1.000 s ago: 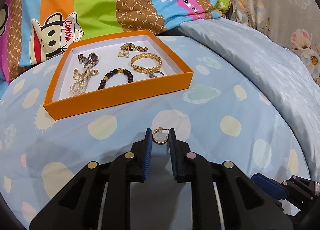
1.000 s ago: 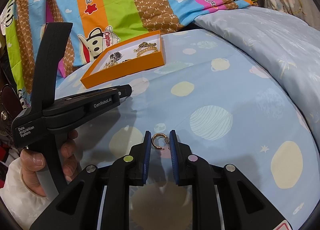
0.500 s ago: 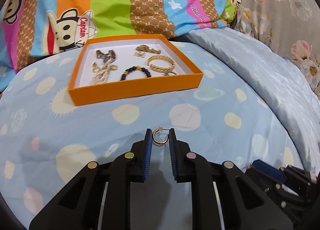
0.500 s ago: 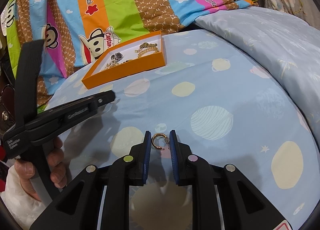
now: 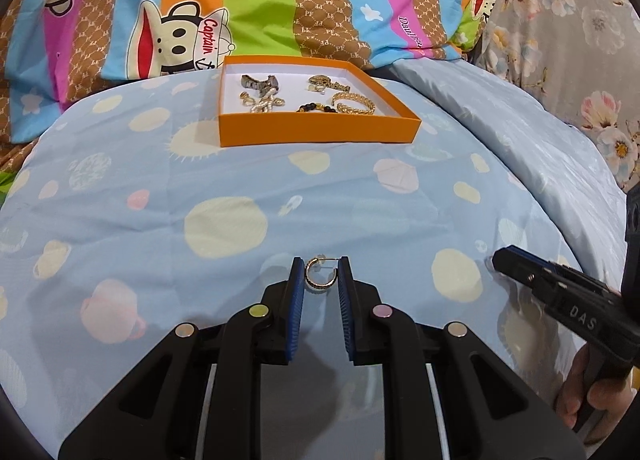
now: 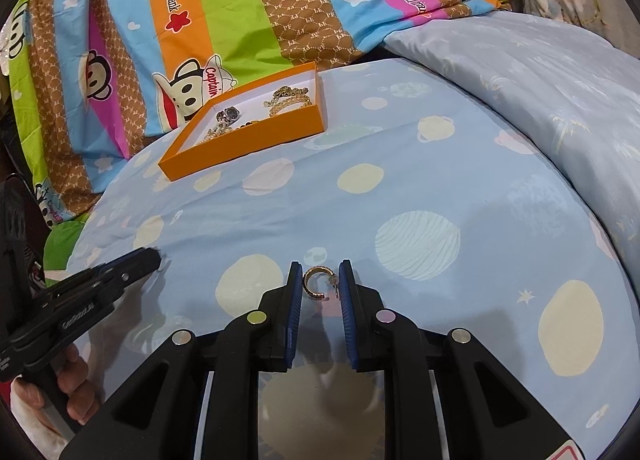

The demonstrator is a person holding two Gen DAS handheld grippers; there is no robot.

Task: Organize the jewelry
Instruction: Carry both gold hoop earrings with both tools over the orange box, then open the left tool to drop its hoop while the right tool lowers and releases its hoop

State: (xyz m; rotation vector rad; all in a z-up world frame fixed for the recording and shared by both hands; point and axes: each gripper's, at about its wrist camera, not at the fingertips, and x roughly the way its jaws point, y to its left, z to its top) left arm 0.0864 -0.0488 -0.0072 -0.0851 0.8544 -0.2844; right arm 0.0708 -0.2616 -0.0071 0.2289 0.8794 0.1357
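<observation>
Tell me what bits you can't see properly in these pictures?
- Orange box, right wrist view: its near wall hides part of the jewelry inside.
- Black bead bracelet, left wrist view: half hidden by the box wall.
- Person's hand, left wrist view: cut off by the edge.

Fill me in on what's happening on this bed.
A person is tidying jewelry with a handheld gripper in each hand. The left gripper pinches one gold hoop earring, and the right gripper pinches its match. Both hang over the blue bedspread, short of the orange box that already holds bracelets and a watch.
</observation>
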